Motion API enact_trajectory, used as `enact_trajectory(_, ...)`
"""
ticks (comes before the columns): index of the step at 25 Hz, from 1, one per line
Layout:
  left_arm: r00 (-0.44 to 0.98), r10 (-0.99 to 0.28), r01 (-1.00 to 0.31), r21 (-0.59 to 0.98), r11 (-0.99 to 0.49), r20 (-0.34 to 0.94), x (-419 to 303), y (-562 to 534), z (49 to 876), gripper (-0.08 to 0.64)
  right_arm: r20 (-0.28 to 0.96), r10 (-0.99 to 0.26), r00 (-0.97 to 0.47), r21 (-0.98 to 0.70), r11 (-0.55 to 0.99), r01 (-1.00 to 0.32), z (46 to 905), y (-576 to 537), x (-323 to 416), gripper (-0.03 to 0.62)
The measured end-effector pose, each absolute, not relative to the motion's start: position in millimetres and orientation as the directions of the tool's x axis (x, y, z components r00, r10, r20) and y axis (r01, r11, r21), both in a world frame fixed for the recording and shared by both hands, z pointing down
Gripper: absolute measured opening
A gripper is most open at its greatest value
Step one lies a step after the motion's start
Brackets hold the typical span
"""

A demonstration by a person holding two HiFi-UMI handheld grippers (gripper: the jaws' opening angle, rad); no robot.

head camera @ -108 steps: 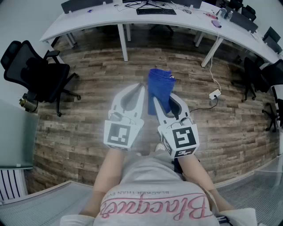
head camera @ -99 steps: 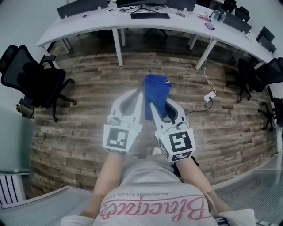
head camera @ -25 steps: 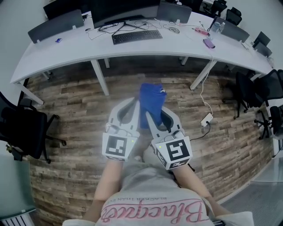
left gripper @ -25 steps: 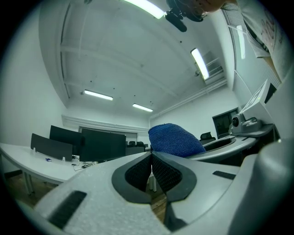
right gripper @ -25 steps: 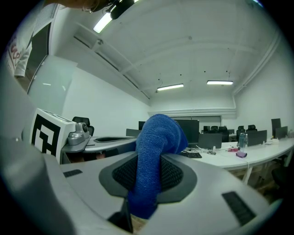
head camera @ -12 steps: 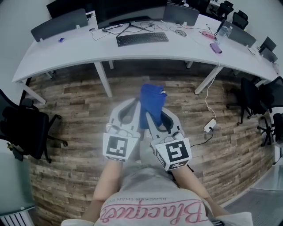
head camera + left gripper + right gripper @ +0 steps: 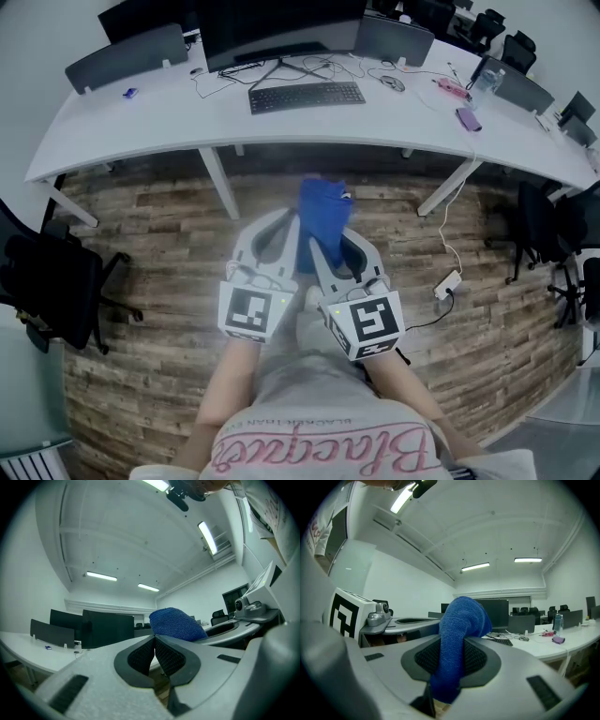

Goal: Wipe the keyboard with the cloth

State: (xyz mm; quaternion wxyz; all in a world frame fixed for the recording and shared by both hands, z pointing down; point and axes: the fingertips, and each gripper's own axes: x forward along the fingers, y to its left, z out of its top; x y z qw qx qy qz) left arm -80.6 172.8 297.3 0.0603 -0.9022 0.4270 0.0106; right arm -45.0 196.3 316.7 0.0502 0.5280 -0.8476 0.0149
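Keyboard waits on the desk, cloth held ready

The black keyboard (image 7: pixel 307 97) lies on the white desk (image 7: pixel 141 122), well apart from both grippers, so wiping has not begun. The right gripper (image 7: pixel 333 246) is clamped on the blue cloth (image 7: pixel 322 214), which stands up past the jaws, probably to leave a free pad for wiping. The left gripper (image 7: pixel 281 217) is closed on nothing, just beside it.

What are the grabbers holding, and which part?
The right gripper pinches the blue cloth by its lower part; the left gripper is shut on nothing.
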Motion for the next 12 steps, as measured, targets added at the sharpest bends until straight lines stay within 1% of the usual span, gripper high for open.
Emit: enact_trajectory(12,0.590,-0.805,-0.806,-0.109,-0.582,-0.059,-43.9,53.1,291.2,0.005,0.097,-0.866,-0.491,0.023,0.495,-0.868,310.6,72.5,-9.1,0.095)
